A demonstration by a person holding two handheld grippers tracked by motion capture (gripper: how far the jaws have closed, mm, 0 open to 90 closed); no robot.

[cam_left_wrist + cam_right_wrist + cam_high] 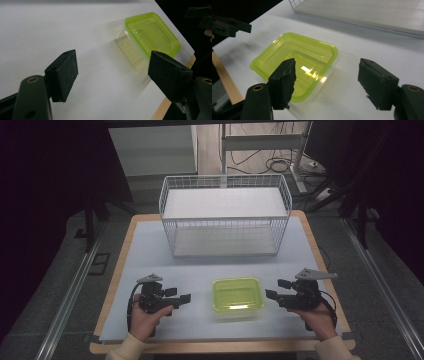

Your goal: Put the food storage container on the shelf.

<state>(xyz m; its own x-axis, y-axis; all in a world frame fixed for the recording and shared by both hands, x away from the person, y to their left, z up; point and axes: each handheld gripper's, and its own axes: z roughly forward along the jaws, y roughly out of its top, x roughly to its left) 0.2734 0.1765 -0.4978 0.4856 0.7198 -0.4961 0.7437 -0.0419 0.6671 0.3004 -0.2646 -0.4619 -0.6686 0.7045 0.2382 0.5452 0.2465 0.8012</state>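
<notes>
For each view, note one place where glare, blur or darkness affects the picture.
High view: dark surroundings, bright table. Left gripper view: the green-lidded container looks soft, its near wall smeared. Right gripper view: white glare on the lid, blurry shadow at left.

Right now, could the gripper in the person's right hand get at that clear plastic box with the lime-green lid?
Probably yes. The right gripper is open and points at the clear plastic box with the lime-green lid, with bare white table between them. The left gripper stands apart on the far side.
</notes>
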